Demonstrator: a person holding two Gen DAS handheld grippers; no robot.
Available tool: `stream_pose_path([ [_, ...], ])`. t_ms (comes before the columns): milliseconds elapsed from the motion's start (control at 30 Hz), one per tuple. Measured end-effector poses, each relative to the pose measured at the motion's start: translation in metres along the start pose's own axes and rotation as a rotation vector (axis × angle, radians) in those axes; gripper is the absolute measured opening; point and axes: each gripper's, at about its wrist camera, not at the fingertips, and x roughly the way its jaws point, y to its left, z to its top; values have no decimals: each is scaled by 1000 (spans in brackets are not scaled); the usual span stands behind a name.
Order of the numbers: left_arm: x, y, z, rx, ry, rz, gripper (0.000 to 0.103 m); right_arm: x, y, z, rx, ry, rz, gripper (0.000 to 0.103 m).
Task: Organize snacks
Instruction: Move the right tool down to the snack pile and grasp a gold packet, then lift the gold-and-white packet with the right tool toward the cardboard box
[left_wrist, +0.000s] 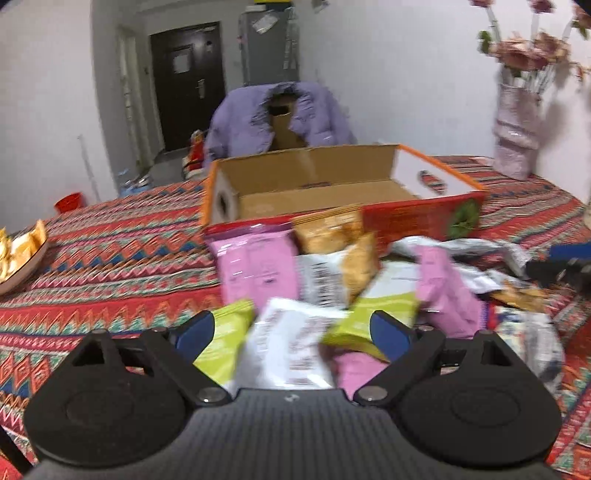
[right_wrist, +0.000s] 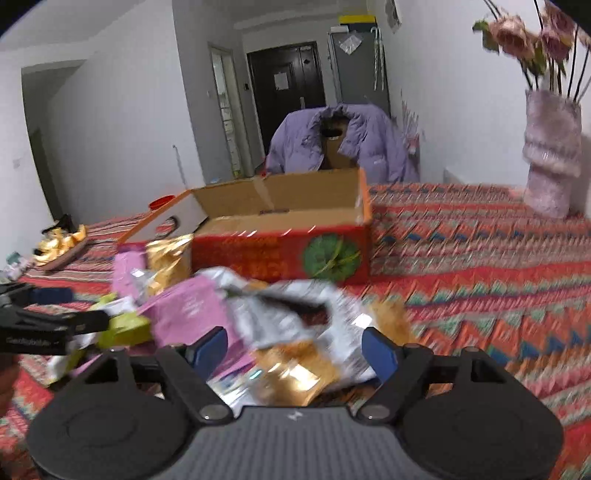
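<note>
Left wrist view: plate of gold snacks (left_wrist: 16, 251) is sitting at the far left edge, snack packets (left_wrist: 325, 280) are piling mid-frame right in front of the open cardboard box (left_wrist: 332, 192). Left gripper (left_wrist: 293, 332) is hanging spread wide over them, gripping nothing. Right gripper (right_wrist: 295, 350) is spread wide too, hovering over the silver packet (right_wrist: 295, 314), with the vase (right_wrist: 550, 155) at upper right.
</note>
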Motion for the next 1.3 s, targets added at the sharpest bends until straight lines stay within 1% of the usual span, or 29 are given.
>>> stream_pose_path([
  [100, 11, 8, 0, -16, 17, 4, 91, 21, -20, 7, 17, 25, -35, 79],
  [167, 16, 10, 0, -22, 26, -16, 78, 35, -32, 8, 38, 42, -32, 79],
  [200, 18, 12, 0, -31, 26, -29, 74, 42, -35, 8, 44, 51, -30, 79],
  [267, 22, 13, 0, -51, 36, -55, 58, 53, -44, 8, 77, 67, -8, 70],
  [333, 22, 12, 1, -51, 41, -56, 56, 62, -52, 6, 138, 92, 27, 66],
  [400, 22, 7, -1, -4, 48, -32, 56, 62, -55, 4, 154, 88, 42, 66],
  [433, 21, 5, -2, -3, 58, -25, 54, 61, -55, 4, 148, 86, 48, 62],
  [467, 21, 6, -3, -9, 77, -18, 52, 58, -54, 4, 142, 80, 48, 54],
  [500, 20, 7, -5, -14, 80, -18, 51, 54, -52, 4, 130, 75, 42, 51],
  [533, 17, 9, -6, -23, 82, -19, 49, 50, -50, 3, 120, 71, 46, 44],
  [567, 14, 10, -7, -32, 84, -22, 46, 45, -47, 3, 110, 69, 48, 39],
  [600, 10, 11, -8, -48, 85, -25, 45, 39, -44, 1, 95, 64, 42, 37],
  [667, 0, 11, -10, -71, 82, -2, 43, 24, -39, 0, 79, 48, 30, 31],
  [767, -27, 6, -12, -81, 43, 11, 41, -5, -34, -4, 75, 15, 37, 23],
  [933, -91, -2, -26, -120, -28, 2, 41, -59, -17, -24, 66, -23, 44, 21],
  [1000, -118, -8, -37, -132, -53, 0, 41, -88, -5, -34, 52, -47, 65, 20],
  [1100, -149, -17, -51, -163, -72, -14, 41, -122, 10, -47, 42, -69, 126, 19],
  [1133, -157, -19, -56, -173, -79, -20, 41, -132, 15, -51, 37, -77, 144, 17],
  [1200, -170, -25, -64, -176, -96, -16, 41, -149, 25, -58, 10, -96, 169, 8],
  [1233, -176, -28, -67, -173, -103, -14, 41, -155, 30, -61, -3, -106, 178, 5],
  [1300, -189, -33, -73, -166, -119, -20, 41, -164, 39, -67, -31, -116, 197, 5],
])
